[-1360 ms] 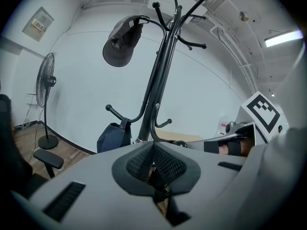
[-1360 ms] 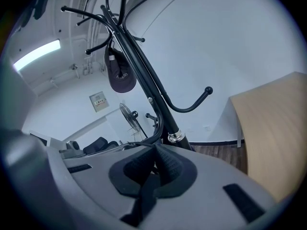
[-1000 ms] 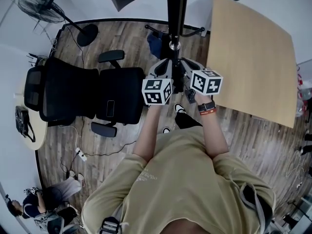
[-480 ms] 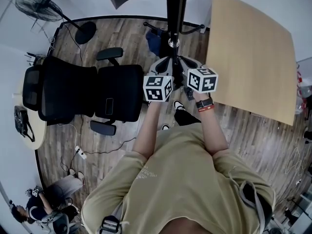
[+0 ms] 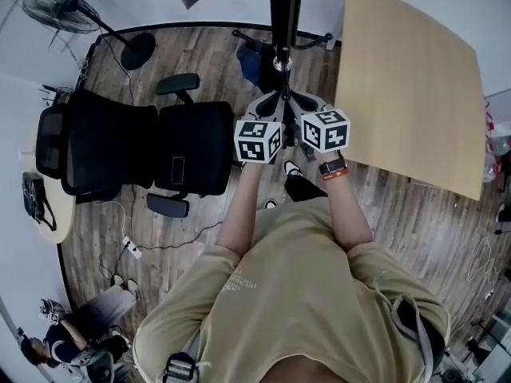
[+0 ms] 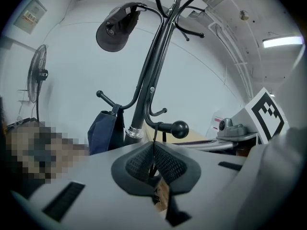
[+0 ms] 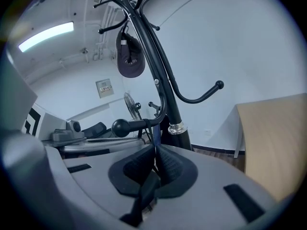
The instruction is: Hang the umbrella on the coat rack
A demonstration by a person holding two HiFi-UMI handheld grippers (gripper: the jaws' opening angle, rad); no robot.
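Note:
The black coat rack [image 5: 285, 22] stands right in front of me. Its low hook with a ball end [image 6: 178, 128] [image 7: 122, 127] carries the umbrella's thin black strap [image 6: 154, 145] [image 7: 155, 150], which is looped over it. My left gripper [image 6: 152, 161] [image 5: 273, 112] and right gripper [image 7: 156, 161] [image 5: 305, 110] sit side by side at the pole, both shut on that strap just below the hook. A dark part of the umbrella [image 6: 169, 209] [image 7: 144, 195] shows under the pads; the rest of it is hidden.
A dark cap [image 6: 115, 30] [image 7: 130, 56] hangs from an upper hook and a blue bag [image 6: 103, 128] [image 5: 254, 64] from a low one. A black office chair [image 5: 136, 150] stands to the left, a wooden table [image 5: 407, 86] to the right, a fan [image 5: 60, 10] at the far left.
Both grippers have edged up toward the rack's pole, and the right one has come closer to the left one. Both stay shut on the strap.

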